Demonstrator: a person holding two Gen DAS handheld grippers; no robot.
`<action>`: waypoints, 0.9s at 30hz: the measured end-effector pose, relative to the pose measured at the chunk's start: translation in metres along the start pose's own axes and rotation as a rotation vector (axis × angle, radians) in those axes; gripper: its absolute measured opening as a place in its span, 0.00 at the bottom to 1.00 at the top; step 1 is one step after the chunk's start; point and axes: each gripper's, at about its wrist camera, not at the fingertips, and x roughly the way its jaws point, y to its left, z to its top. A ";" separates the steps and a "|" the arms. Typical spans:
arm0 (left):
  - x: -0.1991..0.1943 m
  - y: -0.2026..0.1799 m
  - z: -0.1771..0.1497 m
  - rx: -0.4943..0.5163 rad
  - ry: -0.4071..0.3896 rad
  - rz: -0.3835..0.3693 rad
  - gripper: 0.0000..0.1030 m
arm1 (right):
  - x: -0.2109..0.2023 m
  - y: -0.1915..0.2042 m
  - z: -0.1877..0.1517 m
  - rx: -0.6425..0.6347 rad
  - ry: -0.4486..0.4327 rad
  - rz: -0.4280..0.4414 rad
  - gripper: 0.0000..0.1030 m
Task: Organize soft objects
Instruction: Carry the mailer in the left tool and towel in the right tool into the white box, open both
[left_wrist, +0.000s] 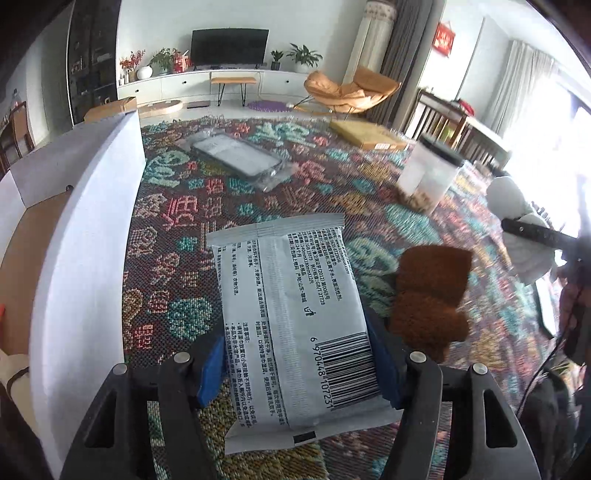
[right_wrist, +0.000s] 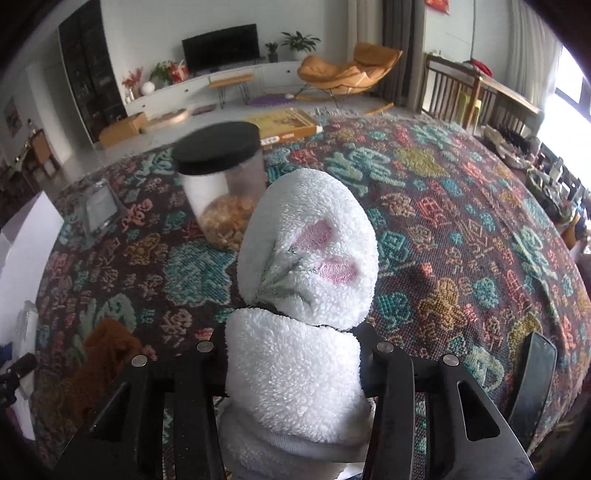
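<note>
My left gripper (left_wrist: 295, 365) is shut on a grey wet-wipes pack (left_wrist: 291, 321) with a barcode, held above the patterned cloth (left_wrist: 229, 206). A white box (left_wrist: 85, 229) with a cardboard floor stands to its left. A brown fuzzy cloth (left_wrist: 428, 295) lies just right of the pack; it also shows in the right wrist view (right_wrist: 107, 354). My right gripper (right_wrist: 293, 354) is shut on a white fluffy slipper (right_wrist: 306, 266) with pink embroidered ears, held above the cloth. That slipper also shows at the right edge of the left wrist view (left_wrist: 517, 221).
A clear jar (right_wrist: 225, 184) with a black lid and snacks stands ahead of the right gripper. A plastic-wrapped phone-like item (left_wrist: 240, 158) lies farther back. A flat yellow box (left_wrist: 369, 134) sits at the far edge. A dark remote-like object (right_wrist: 532, 380) lies at right.
</note>
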 end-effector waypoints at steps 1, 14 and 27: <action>-0.016 0.002 0.003 -0.010 -0.022 -0.019 0.64 | -0.017 0.012 0.006 -0.017 -0.022 0.029 0.45; -0.169 0.177 -0.028 -0.205 -0.097 0.450 0.81 | -0.129 0.348 0.003 -0.340 0.051 0.761 0.59; -0.164 0.173 -0.055 -0.242 -0.199 0.388 0.95 | -0.056 0.209 -0.046 -0.146 -0.105 0.389 0.76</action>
